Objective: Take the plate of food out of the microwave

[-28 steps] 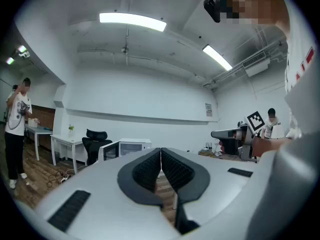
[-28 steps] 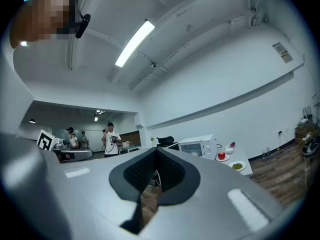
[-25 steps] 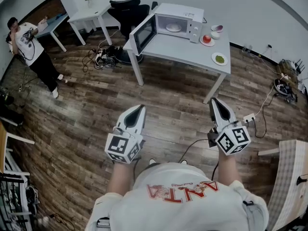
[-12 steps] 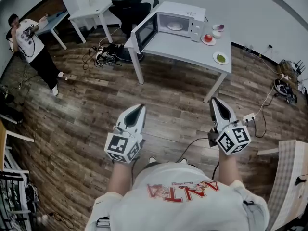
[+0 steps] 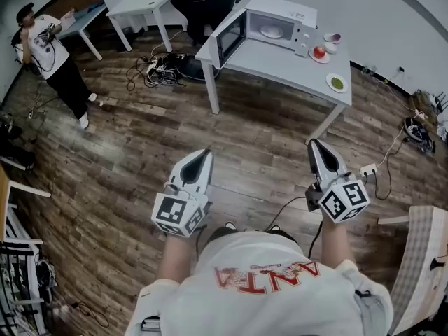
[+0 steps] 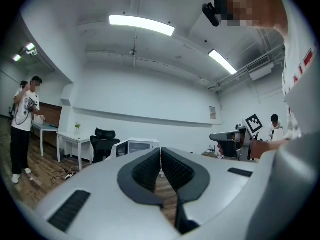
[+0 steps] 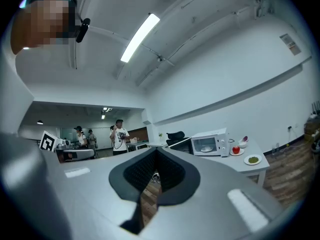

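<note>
Far beyond both closed jaws, plate (image 5: 271, 31) sits inside microwave (image 5: 285, 11).

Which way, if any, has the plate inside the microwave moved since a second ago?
No. The plate lies inside the open microwave on the table, exactly as before; only the camera's view has shifted.

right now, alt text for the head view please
The left gripper and right gripper, both shut and empty, point forward over a wooden floor. Ahead, an open microwave with a plate inside stands on a table.
</note>
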The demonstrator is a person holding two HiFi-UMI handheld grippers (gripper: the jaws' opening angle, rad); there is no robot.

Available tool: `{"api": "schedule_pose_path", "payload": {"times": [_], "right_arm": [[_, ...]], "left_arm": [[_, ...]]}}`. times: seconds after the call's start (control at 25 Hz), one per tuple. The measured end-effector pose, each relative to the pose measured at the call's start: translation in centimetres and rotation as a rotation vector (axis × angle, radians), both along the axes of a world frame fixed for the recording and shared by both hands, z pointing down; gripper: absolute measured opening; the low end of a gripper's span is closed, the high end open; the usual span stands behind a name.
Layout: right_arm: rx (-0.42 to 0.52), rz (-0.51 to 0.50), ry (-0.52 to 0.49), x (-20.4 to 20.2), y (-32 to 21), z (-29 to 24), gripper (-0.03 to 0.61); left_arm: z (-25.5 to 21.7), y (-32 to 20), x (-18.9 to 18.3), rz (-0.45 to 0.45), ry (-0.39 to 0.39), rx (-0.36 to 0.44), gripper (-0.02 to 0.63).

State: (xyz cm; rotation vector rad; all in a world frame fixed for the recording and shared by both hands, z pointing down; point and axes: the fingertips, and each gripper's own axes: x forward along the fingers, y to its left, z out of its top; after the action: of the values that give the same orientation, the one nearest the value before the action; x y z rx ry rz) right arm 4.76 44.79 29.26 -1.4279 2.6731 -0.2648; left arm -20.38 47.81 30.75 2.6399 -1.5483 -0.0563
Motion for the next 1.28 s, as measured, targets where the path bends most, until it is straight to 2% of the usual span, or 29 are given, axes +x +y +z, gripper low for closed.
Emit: {"api": "schedule_pose_path", "payload": {"times": [0.2,0.44,0.72,0.96,1.28], "right_arm": [[-0.016,0.014,0.012,-2.2,-0.3,0.5,-0.003],[-0.073,0.005,0.018,-3.3,-2.0,1.8,-0.003],[-0.054,-0.017,-0.007,-3.2,-7.4,1.7,-0.003],[-0.038,0.007,-0.004,-0.5,-14.0,1.7,-0.003],[-0.047,0.019,-0.025,5.7,-22.1,1.3,-0.003]], "left_arm": [[2.0,-0.6,-3.6,0.000,0.043,-0.042,0.011],[2.2,-2.7,-3.5,0.043,0.065,-0.037,0.011],[1.9,-7.2,-3.3,0.027,0.062,-0.027,0.011],[1.2,-13.6,-0.3,0.038,0.045,-0.016,0.011],[0.1,-22.0,6.0,0.058,0.030,-0.030,0.011]]}}
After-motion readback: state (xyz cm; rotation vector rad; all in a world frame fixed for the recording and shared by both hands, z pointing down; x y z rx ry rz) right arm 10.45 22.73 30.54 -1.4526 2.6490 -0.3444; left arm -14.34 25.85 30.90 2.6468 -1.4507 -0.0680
